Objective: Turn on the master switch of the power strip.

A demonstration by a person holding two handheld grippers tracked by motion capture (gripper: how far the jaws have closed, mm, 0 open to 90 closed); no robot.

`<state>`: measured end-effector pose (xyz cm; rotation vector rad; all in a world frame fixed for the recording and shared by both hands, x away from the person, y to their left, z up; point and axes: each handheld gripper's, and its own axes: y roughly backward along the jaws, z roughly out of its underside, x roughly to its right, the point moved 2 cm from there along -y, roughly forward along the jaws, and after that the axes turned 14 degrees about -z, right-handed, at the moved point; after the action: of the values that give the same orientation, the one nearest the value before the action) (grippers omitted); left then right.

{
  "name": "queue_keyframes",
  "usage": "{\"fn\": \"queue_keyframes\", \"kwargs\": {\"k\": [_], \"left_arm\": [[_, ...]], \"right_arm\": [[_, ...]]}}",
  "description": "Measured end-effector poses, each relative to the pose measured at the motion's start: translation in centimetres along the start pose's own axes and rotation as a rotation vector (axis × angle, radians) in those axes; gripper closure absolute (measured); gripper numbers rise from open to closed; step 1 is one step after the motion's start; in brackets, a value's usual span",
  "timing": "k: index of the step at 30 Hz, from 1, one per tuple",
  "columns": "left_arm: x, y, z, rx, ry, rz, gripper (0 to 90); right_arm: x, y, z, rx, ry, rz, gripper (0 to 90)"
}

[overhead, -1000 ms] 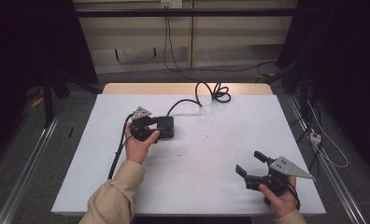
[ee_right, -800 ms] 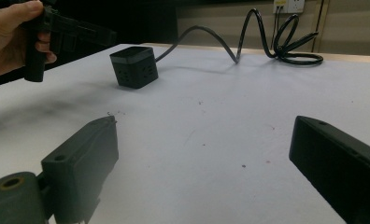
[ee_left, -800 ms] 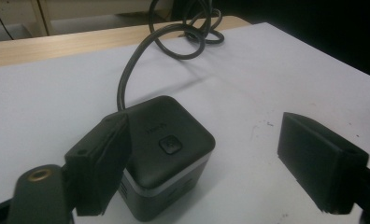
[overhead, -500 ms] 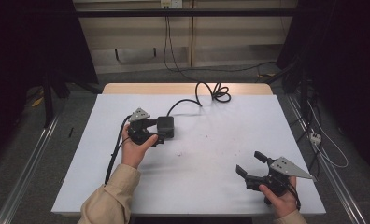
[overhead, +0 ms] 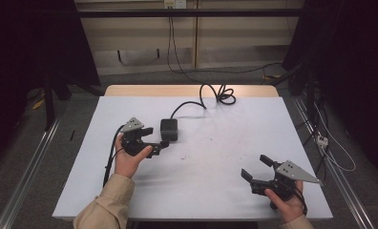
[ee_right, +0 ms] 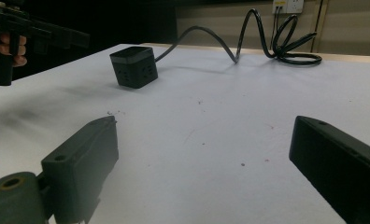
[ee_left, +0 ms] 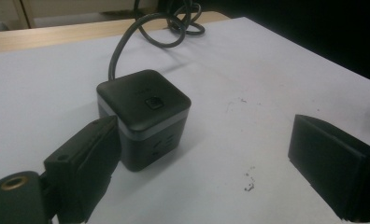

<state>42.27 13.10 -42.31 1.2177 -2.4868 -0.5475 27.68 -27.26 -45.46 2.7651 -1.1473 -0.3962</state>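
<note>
My left gripper [overhead: 154, 137] has just been opening — jaws spread, nothing between; power cube [ee_left: 143, 114] sits by my left jaw — I back off straight, without nudging it.

Your left gripper [overhead: 156, 137] has drawn back to the left and toward the near edge of the white table [overhead: 225, 191], coming off the black cube power strip [overhead: 169, 130] it was closed around a second ago. Its jaws have just been opening and now stand wide apart, with nothing between them; in the left gripper view one jaw sits just beside the cube's near corner, the other well clear to the right. The cube now stands free on the table, with a gap between it and your left hand [overhead: 130, 160].
</note>
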Motion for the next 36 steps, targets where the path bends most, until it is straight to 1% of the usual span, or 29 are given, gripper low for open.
{"fn": "queue_keyframes", "kwargs": {"k": [6,9,14,16,18,21,28,36], "left_arm": [[-0.4,0.8,0.8,-0.008,-0.005,0.002,8.8],[-0.6,1.2,1.1,-0.004,0.004,0.003,8.5],[-0.9,1.8,1.5,0.000,0.006,0.001,8.3],[-1.0,2.0,1.7,0.000,0.004,0.003,8.2],[-1.1,2.3,1.7,-0.005,-0.010,-0.006,8.0],[-1.2,2.8,1.9,0.005,-0.005,-0.002,7.8],[-1.9,3.5,2.6,-0.001,-0.001,-0.023,7.9],[-2.4,4.3,2.8,0.003,-0.007,-0.038,7.7]], "right_arm": [[0.0,0.0,0.0,0.002,0.000,0.001,7.7],[0.0,0.0,0.0,0.000,0.003,0.000,7.7],[0.0,0.1,0.0,0.000,0.002,0.000,7.7],[0.0,0.1,0.0,0.003,0.000,0.000,7.7],[0.0,0.1,-0.1,0.005,0.001,-0.002,7.7],[0.0,0.1,0.0,0.005,0.000,-0.001,7.7],[-0.1,0.1,-0.1,0.005,0.001,-0.002,7.7],[0.0,0.1,0.0,0.004,0.000,-0.001,7.7]]}}
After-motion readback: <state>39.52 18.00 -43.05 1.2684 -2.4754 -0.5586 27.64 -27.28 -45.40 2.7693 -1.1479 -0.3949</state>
